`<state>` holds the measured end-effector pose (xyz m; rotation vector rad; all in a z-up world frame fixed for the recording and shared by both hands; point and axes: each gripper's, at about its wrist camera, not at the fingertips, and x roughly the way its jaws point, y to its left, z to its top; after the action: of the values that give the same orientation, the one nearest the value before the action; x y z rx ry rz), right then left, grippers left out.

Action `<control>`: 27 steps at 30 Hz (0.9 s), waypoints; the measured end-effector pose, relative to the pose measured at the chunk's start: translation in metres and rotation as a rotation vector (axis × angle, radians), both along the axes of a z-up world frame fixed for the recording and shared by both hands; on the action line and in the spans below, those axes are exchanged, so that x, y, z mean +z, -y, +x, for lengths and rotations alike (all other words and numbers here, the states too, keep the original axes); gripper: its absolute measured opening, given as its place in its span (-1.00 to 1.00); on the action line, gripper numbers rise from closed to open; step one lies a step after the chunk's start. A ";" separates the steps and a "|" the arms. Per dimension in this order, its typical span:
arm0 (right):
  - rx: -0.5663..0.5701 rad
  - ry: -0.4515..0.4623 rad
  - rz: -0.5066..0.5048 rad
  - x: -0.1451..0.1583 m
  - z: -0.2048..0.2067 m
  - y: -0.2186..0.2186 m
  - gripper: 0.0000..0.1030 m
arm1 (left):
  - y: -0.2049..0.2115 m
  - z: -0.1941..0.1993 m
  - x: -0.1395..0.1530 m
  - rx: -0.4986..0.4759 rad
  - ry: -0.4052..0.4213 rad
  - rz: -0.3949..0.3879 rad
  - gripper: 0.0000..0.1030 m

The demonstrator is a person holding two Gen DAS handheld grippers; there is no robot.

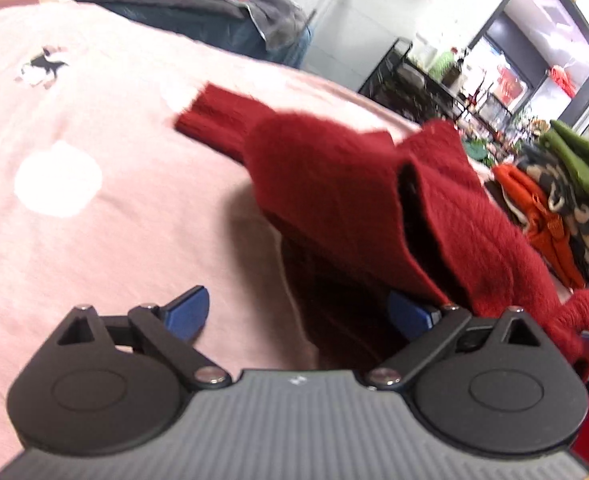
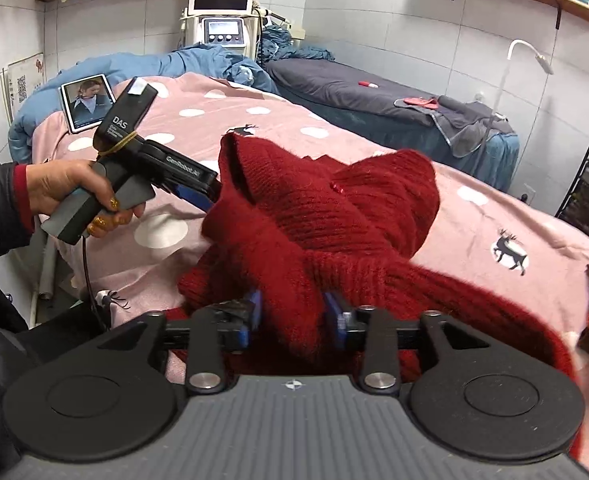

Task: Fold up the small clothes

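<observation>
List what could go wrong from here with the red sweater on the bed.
1. The red sweater is bunched in a heap on the pink bedspread, so a fold started now would likely come out lopsided.
2. Knit sits between the fingers of the right gripper, whose jaws stand apart; pulling back may snag it.
3. A sleeve drapes by the right finger of the open left gripper and may catch there.

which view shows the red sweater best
The right wrist view: the red sweater fills the middle, bunched on the pink bedspread, its ribbing sharp. The left wrist view shows only a blurred sleeve and a fold of it at the right.
</observation>
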<state>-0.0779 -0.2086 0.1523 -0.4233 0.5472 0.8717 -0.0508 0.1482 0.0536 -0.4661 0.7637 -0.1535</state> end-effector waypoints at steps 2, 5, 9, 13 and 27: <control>0.012 0.030 -0.023 0.004 -0.003 -0.001 0.72 | -0.010 -0.002 0.004 0.015 0.027 -0.014 0.90; 0.036 0.061 -0.050 0.008 -0.005 -0.002 0.72 | -0.024 -0.003 0.005 0.034 0.040 -0.097 0.90; 0.037 0.068 -0.079 0.008 0.000 -0.003 0.73 | -0.041 -0.005 0.006 0.084 0.074 -0.193 0.90; 0.053 0.073 -0.097 0.009 0.000 -0.005 0.73 | -0.057 -0.003 0.002 0.141 0.063 -0.253 0.90; 0.170 0.127 -0.196 0.013 -0.007 -0.015 0.99 | -0.052 0.025 0.001 0.068 0.015 -0.291 0.91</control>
<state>-0.0848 -0.1932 0.1658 -0.7070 0.4864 0.9498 -0.0262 0.1998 0.0545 -0.7657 0.7121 -0.2054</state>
